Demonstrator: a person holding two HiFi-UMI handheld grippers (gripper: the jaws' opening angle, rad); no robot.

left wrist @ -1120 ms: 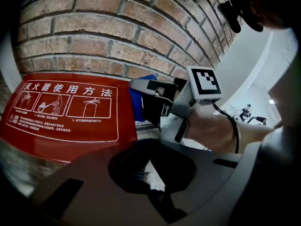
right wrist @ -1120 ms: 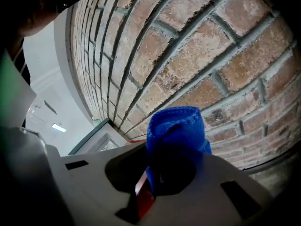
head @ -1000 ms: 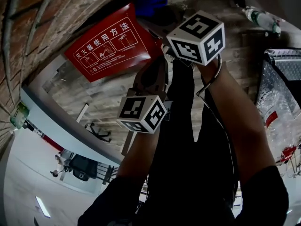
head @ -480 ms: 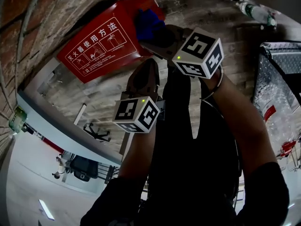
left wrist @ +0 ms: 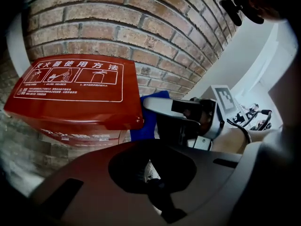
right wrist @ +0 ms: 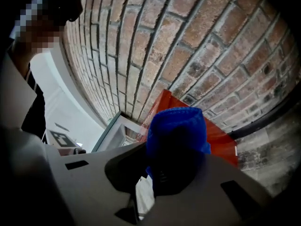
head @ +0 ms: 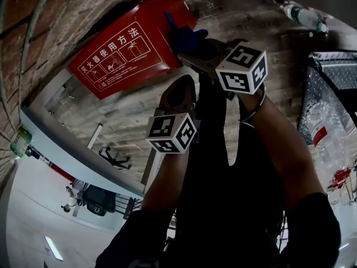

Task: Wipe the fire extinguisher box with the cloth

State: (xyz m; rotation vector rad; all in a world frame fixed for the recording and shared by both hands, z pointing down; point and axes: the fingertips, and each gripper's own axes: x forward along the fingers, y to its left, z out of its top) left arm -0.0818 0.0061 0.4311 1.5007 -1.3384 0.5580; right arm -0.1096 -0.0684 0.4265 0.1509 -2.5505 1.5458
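Here, a low red fire extinguisher box stands on a plank floor in front of a brick wall, and white instruction panels are printed on its sloping lid. A bunched blue cloth sits at the lid's right-hand end, clamped firmly between the jaws of the right gripper. From here I cannot tell whether the cloth presses on the lid or hangs just beside its edge. To wipe well, the cloth probably needs to lie flat on the lid and sweep towards the far end in overlapping passes. The grip should be tight enough that only fabric, never the hard jaw tips, rubs the printed surface. The person's right forearm reaches forward and down to the box, with the marker cube facing up. The left arm is bent and held back, so the left gripper stops short of the box. It points at the box front, jaws drawn together with nothing between them.
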